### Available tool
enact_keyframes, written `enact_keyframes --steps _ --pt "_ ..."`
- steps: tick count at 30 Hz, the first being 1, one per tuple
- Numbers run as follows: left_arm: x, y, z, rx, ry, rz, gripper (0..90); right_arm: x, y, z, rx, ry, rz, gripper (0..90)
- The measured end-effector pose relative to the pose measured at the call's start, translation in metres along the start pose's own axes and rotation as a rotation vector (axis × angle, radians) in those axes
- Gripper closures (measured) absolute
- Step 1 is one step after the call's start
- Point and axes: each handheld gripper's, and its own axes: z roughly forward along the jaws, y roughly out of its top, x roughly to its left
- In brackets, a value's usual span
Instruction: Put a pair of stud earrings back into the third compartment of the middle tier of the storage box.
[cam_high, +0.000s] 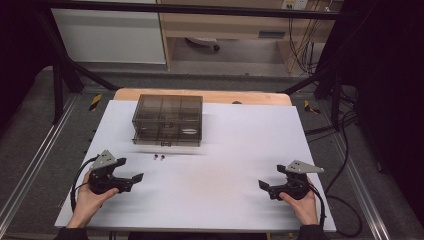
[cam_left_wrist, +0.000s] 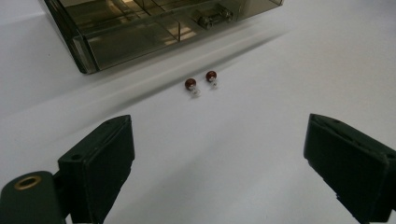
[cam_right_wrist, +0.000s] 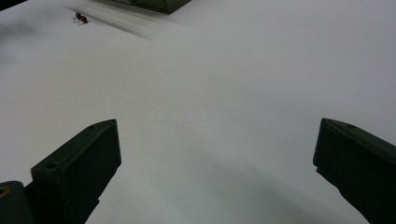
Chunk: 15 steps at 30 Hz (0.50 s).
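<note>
A smoky clear plastic organiser box (cam_high: 167, 120) with several compartments and a front latch stands at the back left of the white table top (cam_high: 240, 150). Just in front of it lie two small dark red beads on pale stems (cam_high: 159, 157), side by side. In the left gripper view the beads (cam_left_wrist: 201, 83) lie ahead of the wide-open jaws, with the box (cam_left_wrist: 140, 28) beyond. My left gripper (cam_high: 134, 181) rests near the front left, open and empty. My right gripper (cam_high: 264, 187) rests near the front right, open and empty. The beads (cam_right_wrist: 81, 18) appear far off in the right gripper view.
The white sheet covers a wooden table (cam_high: 200, 95) set inside a black frame (cam_high: 60, 75). Cables (cam_high: 345, 165) trail past the right edge. Cabinets and shelving (cam_high: 225, 25) stand behind the table.
</note>
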Motion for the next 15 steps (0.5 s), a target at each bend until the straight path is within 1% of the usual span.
enact_keyframes --steps 2,4,5,6,7,11,13,14,15 --pt "0.000 0.002 0.000 0.002 -0.009 -0.001 8.3 0.001 0.000 0.000 0.000 0.003 -0.006 1.5" --pt "0.000 0.005 -0.001 0.006 -0.006 -0.001 8.3 0.001 0.000 0.002 0.010 -0.001 -0.008 1.5" --pt "0.000 0.009 -0.001 0.005 -0.010 0.001 8.3 0.001 -0.001 0.002 0.012 -0.002 -0.008 1.4" --pt "0.000 0.009 -0.001 0.005 -0.010 0.001 8.3 0.001 -0.001 0.002 0.012 -0.002 -0.008 1.4" --pt "0.000 0.011 -0.001 0.009 -0.010 0.010 8.3 0.001 0.000 0.002 0.012 -0.004 -0.008 1.5" --pt "-0.002 0.019 -0.001 0.013 -0.005 0.015 8.3 0.001 0.000 0.001 0.012 -0.006 -0.009 1.4" --pt "-0.002 0.021 0.000 0.012 -0.003 0.015 8.3 0.001 0.000 0.000 0.012 -0.004 -0.005 1.4" --pt "-0.003 0.025 0.002 0.016 0.000 0.022 8.3 0.002 0.000 0.001 0.012 -0.007 -0.009 1.4" --pt "-0.003 0.025 0.002 0.016 0.000 0.022 8.3 0.002 0.000 0.001 0.014 -0.005 -0.006 1.4"
